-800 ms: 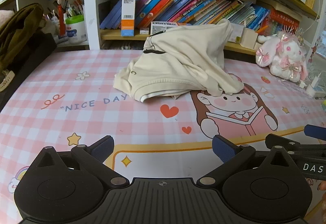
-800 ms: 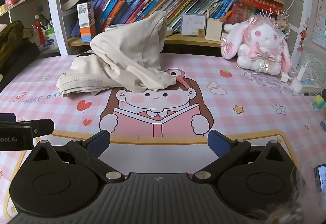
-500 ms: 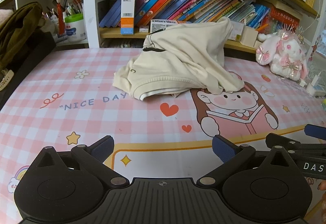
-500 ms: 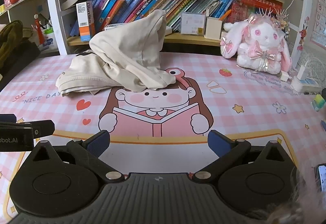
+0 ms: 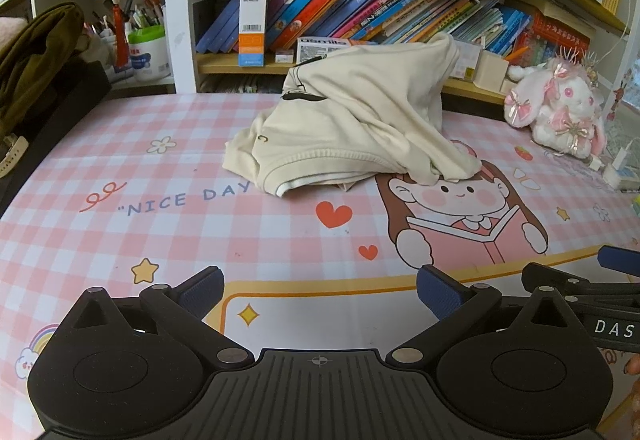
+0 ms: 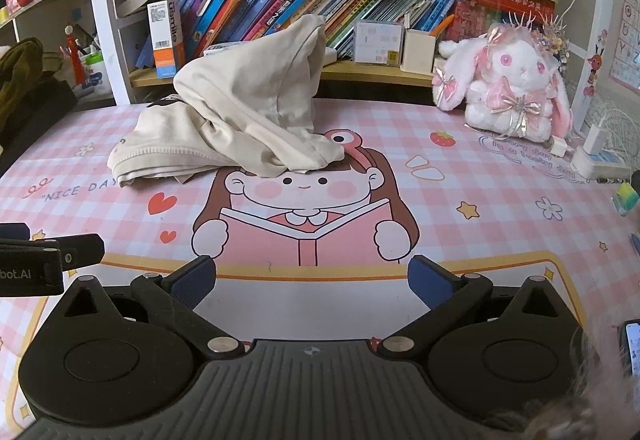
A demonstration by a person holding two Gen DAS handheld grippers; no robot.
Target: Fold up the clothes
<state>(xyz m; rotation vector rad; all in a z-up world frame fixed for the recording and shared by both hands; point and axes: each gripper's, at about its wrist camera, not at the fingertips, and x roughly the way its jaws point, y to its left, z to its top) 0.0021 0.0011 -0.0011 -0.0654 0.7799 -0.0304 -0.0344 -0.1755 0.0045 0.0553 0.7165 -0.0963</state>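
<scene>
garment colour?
Plain cream garment, dark mark near its top; clearest in left wrist view.

Cream garment (image 5: 352, 124) crumpled, unfolded, heaped on pink checked mat, peak leaning against shelf edge.

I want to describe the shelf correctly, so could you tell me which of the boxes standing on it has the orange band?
The tall white carton at the left end, before the books; the clear box and cream holder show none.

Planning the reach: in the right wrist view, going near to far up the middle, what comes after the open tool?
Right tool → reading-girl print → crumpled cream garment → bookshelf.
</scene>
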